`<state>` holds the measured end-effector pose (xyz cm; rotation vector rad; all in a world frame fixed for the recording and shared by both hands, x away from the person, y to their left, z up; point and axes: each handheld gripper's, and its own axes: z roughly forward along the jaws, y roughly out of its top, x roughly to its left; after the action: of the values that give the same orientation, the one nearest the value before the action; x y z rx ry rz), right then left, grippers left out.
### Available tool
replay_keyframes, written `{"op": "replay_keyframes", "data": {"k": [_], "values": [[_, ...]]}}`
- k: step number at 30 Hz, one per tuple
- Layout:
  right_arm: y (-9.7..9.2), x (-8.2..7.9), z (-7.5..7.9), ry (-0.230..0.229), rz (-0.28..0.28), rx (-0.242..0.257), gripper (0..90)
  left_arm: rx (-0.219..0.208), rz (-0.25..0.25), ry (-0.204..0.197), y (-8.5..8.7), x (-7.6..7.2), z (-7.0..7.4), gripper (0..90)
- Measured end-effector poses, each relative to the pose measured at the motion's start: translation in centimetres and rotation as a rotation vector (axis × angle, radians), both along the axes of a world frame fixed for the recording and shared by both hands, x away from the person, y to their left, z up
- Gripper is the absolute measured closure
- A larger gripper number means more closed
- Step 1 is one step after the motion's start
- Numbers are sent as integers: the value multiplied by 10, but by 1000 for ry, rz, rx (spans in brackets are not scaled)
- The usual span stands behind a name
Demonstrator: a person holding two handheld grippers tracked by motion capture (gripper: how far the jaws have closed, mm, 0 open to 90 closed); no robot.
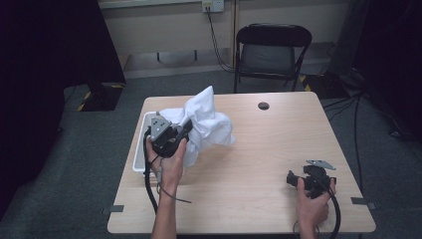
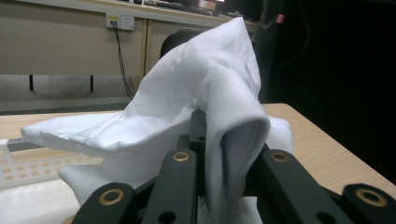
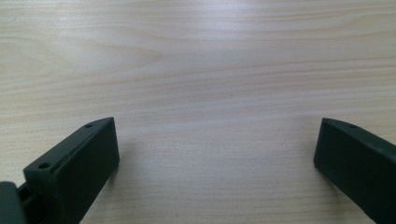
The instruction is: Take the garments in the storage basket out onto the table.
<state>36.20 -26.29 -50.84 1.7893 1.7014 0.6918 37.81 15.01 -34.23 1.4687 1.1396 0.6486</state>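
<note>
White cloth (image 2: 187,107) hides left claw (image 1: 185,130) tips; clamped.

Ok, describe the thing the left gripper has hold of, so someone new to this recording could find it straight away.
Start at the light wooden table and look to its left half, beside the white tray at the table's left edge. The white cloth is bunched there in a peaked heap, a fold clamped in the left gripper. It is the one soft, crumpled thing; the tray beside it is rigid and flat.

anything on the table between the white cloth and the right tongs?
Nothing. In the high view, the table is bare wood between the white cloth, clamped in the left tongs, and the open right tongs.
</note>
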Motion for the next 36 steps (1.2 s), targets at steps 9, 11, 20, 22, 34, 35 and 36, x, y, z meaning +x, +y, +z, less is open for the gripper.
{"op": "replay_keyframes", "data": {"k": [9, 11, 20, 22, 34, 35, 36], "values": [[0, 0, 0, 0, 0, 0, 0, -9, -22, 1, -13, 1, 0, 816], [0, 0, 0, 0, 0, 0, 0, -12, -28, 1, -15, 2, 0, 816], [0, 0, 0, 0, 0, 0, 0, -23, -54, -7, -26, 2, 1, 815], [0, 0, 0, 0, 0, 0, 0, -40, -59, -3, -27, 3, 0, 815], [0, 0, 0, 0, -1, 1, 0, -27, -77, 5, -43, 4, -7, 814], [0, 0, 0, 0, -1, 1, 0, -26, -81, 5, -45, 4, -7, 814], [0, 0, 0, 0, 0, 0, 0, -24, -84, 6, -47, 4, -7, 814]]}}
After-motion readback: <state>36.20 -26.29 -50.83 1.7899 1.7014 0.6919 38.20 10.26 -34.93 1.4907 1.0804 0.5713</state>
